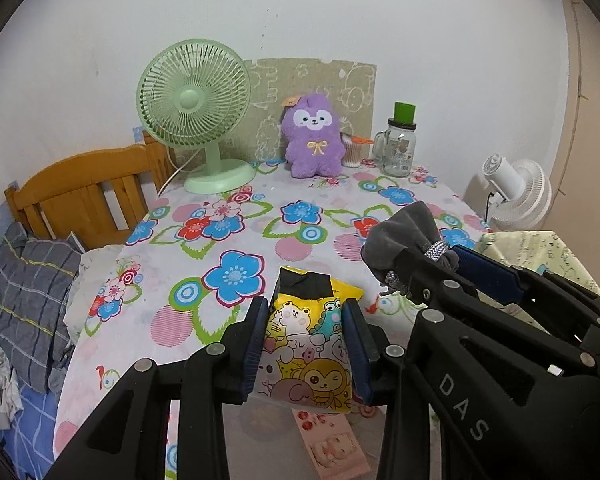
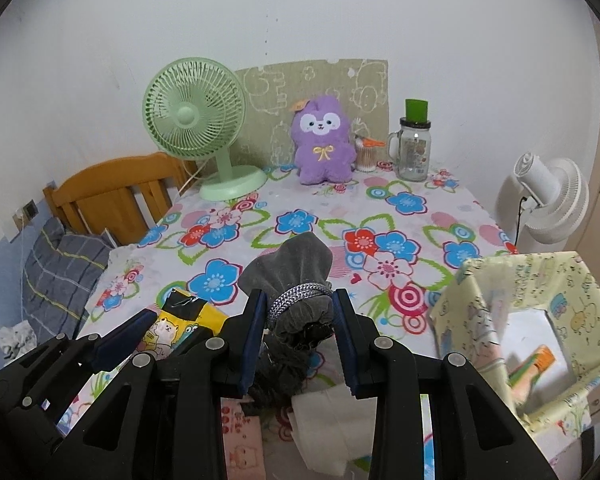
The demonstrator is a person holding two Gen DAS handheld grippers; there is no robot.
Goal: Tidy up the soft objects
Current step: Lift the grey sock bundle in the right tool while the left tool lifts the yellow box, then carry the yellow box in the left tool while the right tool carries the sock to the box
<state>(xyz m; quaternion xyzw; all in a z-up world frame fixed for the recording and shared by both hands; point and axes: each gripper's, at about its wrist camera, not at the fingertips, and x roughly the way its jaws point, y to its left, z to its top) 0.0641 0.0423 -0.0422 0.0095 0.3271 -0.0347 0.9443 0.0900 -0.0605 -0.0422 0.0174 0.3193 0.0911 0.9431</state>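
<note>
My left gripper (image 1: 305, 344) is shut on a yellow cartoon-print soft pack (image 1: 310, 344) with a black patch at its top, held above the flowered tablecloth (image 1: 236, 240). My right gripper (image 2: 300, 324) is shut on a grey velvet drawstring pouch (image 2: 290, 268), its pads squeezing the corded neck. Each view catches the other gripper too: the right one with the pouch (image 1: 404, 236) at the right of the left wrist view, the pack (image 2: 184, 322) at the lower left of the right wrist view. A purple plush toy (image 1: 311, 140) sits at the table's far edge.
A green desk fan (image 1: 194, 116), a glass jar mug with green lid (image 1: 400, 146) and a cotton-swab cup (image 1: 352, 152) line the back. A yellow-green patterned open box (image 2: 540, 328) stands at the right. White tissue (image 2: 328, 428) and a pink pack (image 2: 240, 440) lie below. A bed is at left, a white fan (image 2: 548, 196) at right.
</note>
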